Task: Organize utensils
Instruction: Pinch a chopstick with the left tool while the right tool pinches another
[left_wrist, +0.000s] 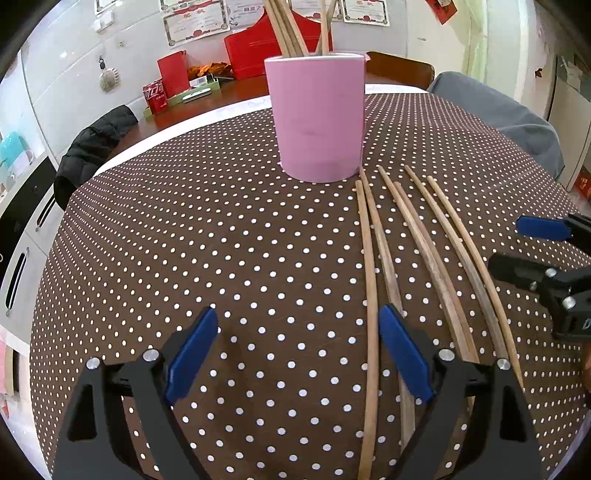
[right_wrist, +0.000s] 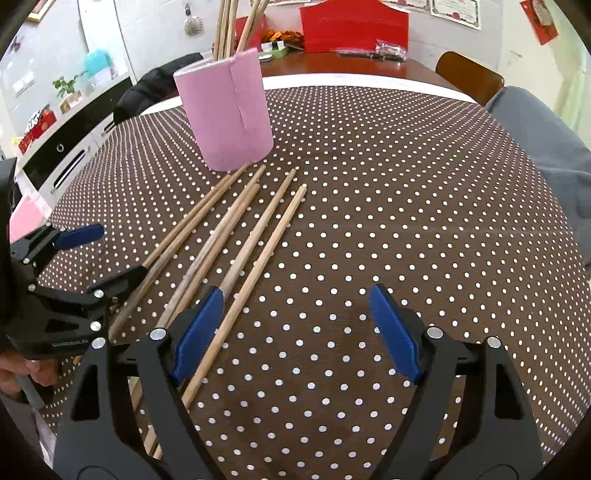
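A pink cup (left_wrist: 318, 117) stands on the dotted tablecloth and holds several wooden chopsticks (left_wrist: 288, 27). Several more chopsticks (left_wrist: 417, 236) lie flat in a fan in front of it, to its right. My left gripper (left_wrist: 297, 345) is open and empty, low over the cloth, its right finger over the leftmost chopsticks. My right gripper (right_wrist: 297, 326) is open and empty; its left finger lies over the rightmost chopsticks (right_wrist: 258, 243). The cup also shows in the right wrist view (right_wrist: 227, 110). Each gripper shows at the edge of the other's view, the right one (left_wrist: 524, 245) and the left one (right_wrist: 107, 253).
A brown tablecloth with white dots (left_wrist: 221, 240) covers the table. Behind it are red boxes (left_wrist: 255, 51), a red can (left_wrist: 155, 96), a black jacket on a chair (left_wrist: 92, 147) and a grey chair (left_wrist: 498, 114) at the right.
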